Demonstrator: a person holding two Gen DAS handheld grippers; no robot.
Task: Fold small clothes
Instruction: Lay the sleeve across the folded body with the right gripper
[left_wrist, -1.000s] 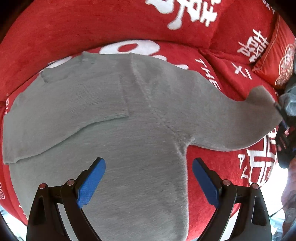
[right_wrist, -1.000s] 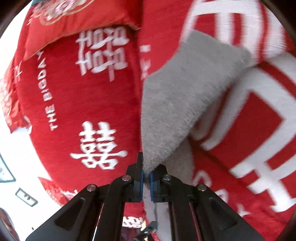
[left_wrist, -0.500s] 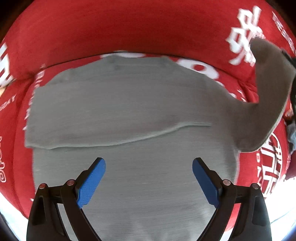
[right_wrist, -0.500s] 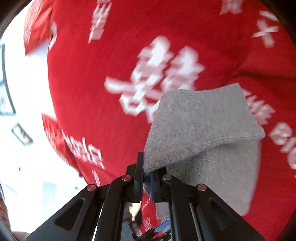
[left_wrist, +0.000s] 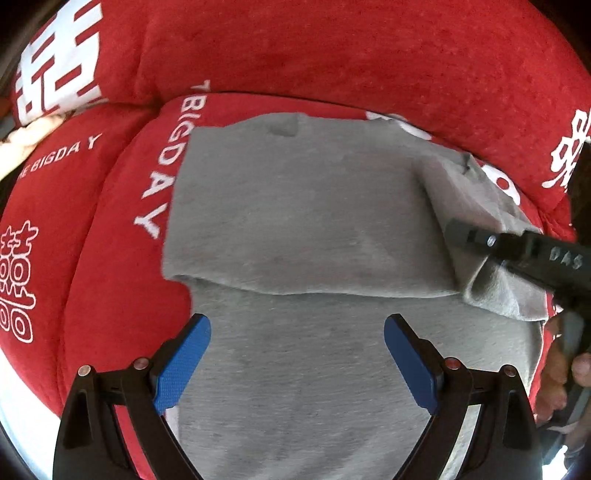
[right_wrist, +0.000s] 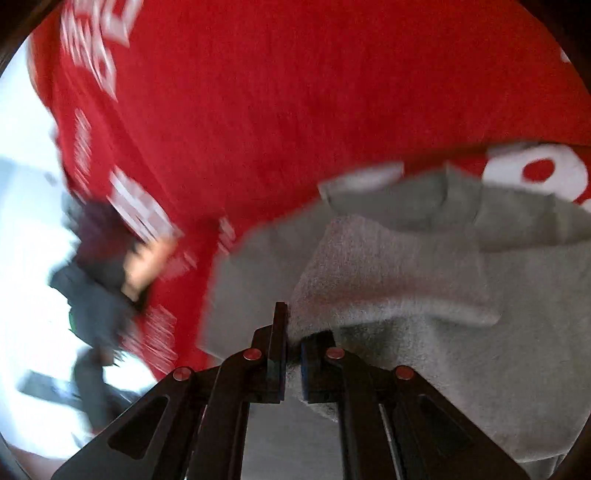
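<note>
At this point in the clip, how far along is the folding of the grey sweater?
Done: one sleeve already lies folded flat across the sweater on the red sofa. In hand: the right gripper is shut on the other sleeve and holds it over the sweater's body, not yet laid flat. The left gripper hovers open over the lower part. Left: release that sleeve, then fold the body.

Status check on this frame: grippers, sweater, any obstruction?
Left gripper open, above the gray sweater. Right gripper shut on the sweater's sleeve, over the body. One sleeve already folded across. Nothing in the way.
</note>
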